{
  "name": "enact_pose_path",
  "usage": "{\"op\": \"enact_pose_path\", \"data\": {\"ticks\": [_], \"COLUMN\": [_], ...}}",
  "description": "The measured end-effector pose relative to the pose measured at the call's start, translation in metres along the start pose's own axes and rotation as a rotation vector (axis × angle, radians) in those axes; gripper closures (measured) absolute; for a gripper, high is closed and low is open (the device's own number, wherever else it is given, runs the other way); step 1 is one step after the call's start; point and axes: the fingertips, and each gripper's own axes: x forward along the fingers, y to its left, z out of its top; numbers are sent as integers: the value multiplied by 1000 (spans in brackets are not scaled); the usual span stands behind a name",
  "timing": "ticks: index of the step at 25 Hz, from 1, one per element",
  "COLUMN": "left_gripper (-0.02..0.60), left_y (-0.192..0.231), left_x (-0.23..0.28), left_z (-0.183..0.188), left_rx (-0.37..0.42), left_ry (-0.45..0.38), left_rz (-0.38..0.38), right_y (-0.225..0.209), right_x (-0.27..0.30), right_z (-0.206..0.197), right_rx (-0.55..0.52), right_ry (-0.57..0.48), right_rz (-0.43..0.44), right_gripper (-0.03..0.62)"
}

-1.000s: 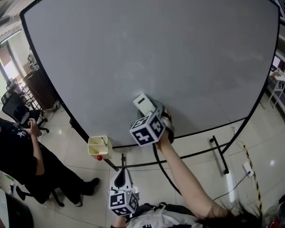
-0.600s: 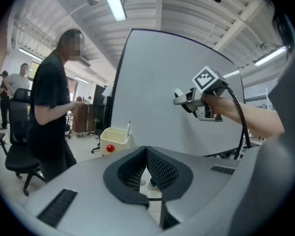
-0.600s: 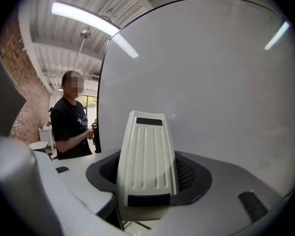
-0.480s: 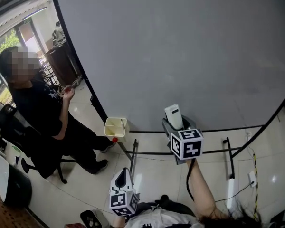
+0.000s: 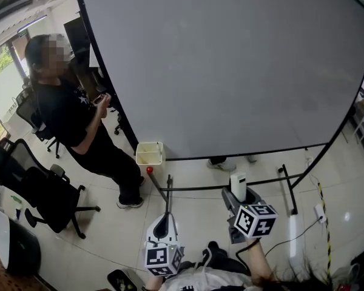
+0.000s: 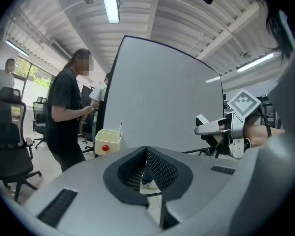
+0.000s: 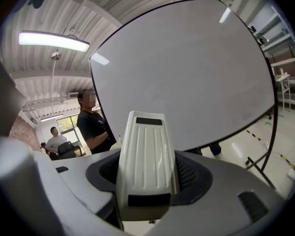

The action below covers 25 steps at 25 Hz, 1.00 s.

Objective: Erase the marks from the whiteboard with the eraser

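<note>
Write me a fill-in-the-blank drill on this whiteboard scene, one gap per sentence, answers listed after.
1. The right gripper is shut on the white ____.
2. Between the closed jaws of the left gripper there is ____.
3. In the head view, the small cream box hangs at the lower ____ corner of the whiteboard.
4. The person standing beside the board wears a ____ top.

Missing words: eraser; nothing; left; black.
</note>
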Motion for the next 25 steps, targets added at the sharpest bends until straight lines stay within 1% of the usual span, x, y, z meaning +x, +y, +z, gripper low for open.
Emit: {"op": "enact_pose_path", "data": {"ticks": [3, 7, 9, 13, 15, 17, 20, 23, 25], "left_gripper": [589, 589, 589, 589, 589, 589, 589, 589, 589], "left_y": [0, -13, -27, -53, -60, -63, -66, -76, -89], "left_x": [-21, -35, -40, -56, -61, -63, -66, -72, -71], "left_z": [-15, -34, -38, -34, -28, -21, -17, -7, -4], "left_rx": [-2, -18, -18, -10, -3, 8, 7, -6, -4], "left_ry": [25, 52, 49, 40, 21, -4, -15, -45, -53], "left_rz": [-44, -97, -127, -167, -164, -145, -117, -111, -116], "right_y": [13, 20, 20, 17, 17, 18, 25, 27, 22], "right_x": [-32, -70, -89, -119, -127, -131, -136, -143, -147], "right_z": [-34, -70, -77, -83, -83, -83, -86, -86, -85], "right_rx": [49, 58, 52, 53, 56, 57, 52, 37, 22], "right_ry": [16, 48, 51, 48, 49, 52, 69, 75, 84], "right_rz": [-18, -51, -64, -79, -67, -42, -5, 15, 16], "right_gripper": [315, 315, 315, 315, 315, 315, 315, 315, 315]}}
